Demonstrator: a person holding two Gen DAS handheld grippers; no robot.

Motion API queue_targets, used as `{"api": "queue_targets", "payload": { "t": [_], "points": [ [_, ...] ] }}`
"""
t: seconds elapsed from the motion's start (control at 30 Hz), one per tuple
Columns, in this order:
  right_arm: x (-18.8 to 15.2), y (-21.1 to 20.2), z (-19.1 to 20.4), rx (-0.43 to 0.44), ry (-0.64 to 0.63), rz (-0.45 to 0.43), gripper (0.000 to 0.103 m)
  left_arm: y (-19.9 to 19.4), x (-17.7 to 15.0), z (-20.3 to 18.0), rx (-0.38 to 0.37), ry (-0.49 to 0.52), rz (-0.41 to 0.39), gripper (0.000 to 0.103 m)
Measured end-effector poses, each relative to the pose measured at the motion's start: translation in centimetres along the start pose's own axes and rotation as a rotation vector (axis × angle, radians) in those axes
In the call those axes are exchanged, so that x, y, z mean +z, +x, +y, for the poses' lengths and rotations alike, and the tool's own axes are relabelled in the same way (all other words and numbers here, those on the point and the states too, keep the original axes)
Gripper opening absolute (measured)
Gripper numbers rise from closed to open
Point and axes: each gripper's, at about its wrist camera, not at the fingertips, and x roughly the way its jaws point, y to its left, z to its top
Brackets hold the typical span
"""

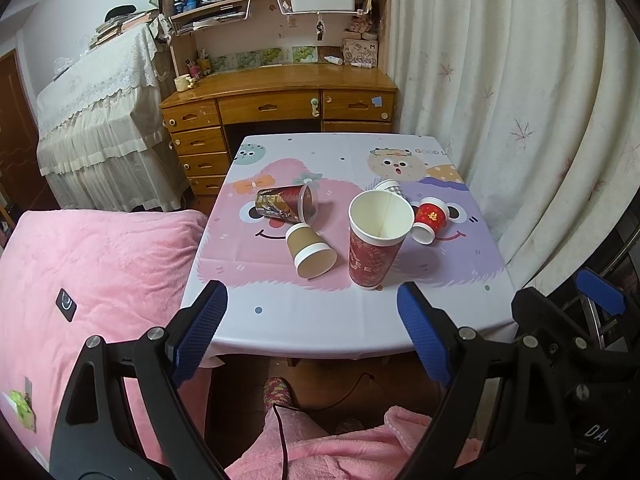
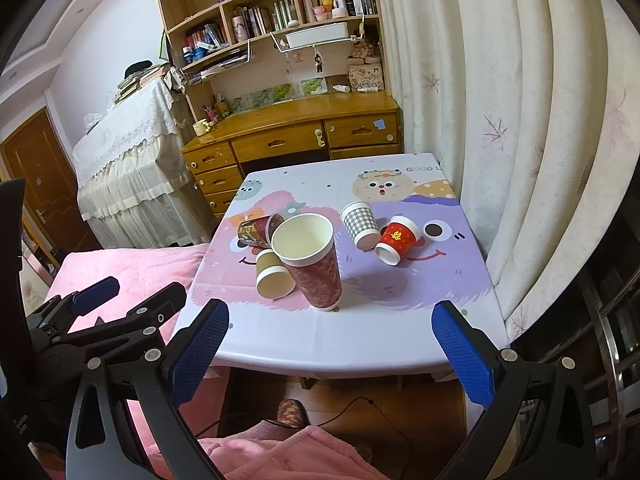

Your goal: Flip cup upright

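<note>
Cups crowd the middle of the desk [image 1: 348, 320] — the tall red cup [image 1: 374, 246] stands upright with its mouth open, while the tan cup [image 1: 310, 254], dark cup [image 1: 285, 204], checked cup [image 2: 359, 224] and small red cup [image 1: 429, 219] lie tipped around it. Left gripper [image 1: 312, 334] and right gripper [image 2: 334, 350] hang off the near edge, jaws spread and pinching nothing — well apart from every cup.

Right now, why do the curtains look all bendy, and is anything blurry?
In the left wrist view the fisheye lens bows the curtain and darkens the corners. The right wrist view bends it too. Both stay sharp on the upright red cup, which casts a soft shadow on the tablecloth.
</note>
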Motion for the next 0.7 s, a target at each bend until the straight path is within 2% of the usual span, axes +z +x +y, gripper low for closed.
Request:
{"api": "queue_targets", "payload": {
  "t": [0.7],
  "points": [
    [0.4,0.7,-0.9,0.014,0.0,0.022,0.102,1.3,-0.1,-0.5,0.003,-0.007,0.022,0.085]
  ]
}}
